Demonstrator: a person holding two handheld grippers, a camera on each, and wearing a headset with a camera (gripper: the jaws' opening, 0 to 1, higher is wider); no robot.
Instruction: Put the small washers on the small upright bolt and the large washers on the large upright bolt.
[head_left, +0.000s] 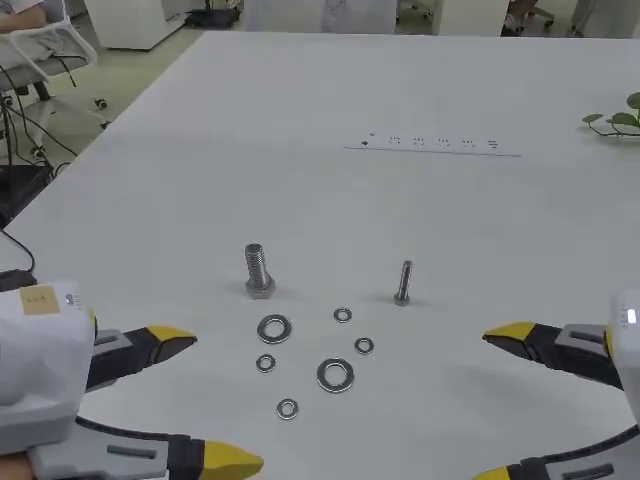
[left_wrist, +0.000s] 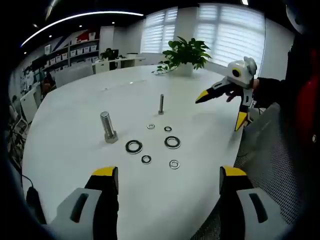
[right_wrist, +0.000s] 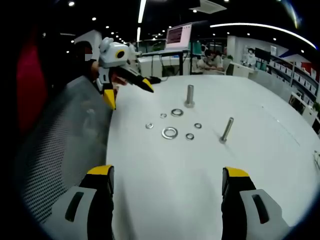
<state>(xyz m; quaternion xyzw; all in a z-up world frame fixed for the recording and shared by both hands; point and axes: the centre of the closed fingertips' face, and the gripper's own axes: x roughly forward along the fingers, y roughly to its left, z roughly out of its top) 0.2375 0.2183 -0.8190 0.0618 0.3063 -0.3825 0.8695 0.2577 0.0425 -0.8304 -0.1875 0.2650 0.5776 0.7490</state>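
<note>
A: Jaws of both yellow-tipped grippers, left gripper (head_left: 218, 400) and right gripper (head_left: 487, 405), gape empty.
B: Why there?
A: Seemingly flanking six flat steel washers (head_left: 322, 376), loose before the thick steel bolt (head_left: 256, 270) and thin steel bolt (head_left: 403, 283).

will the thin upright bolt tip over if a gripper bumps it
It probably tips easily: the small bolt is tall and thin, standing on its narrow head. Once down it would likely roll on the smooth table. The large bolt, with its wider head, looks steadier.
</note>
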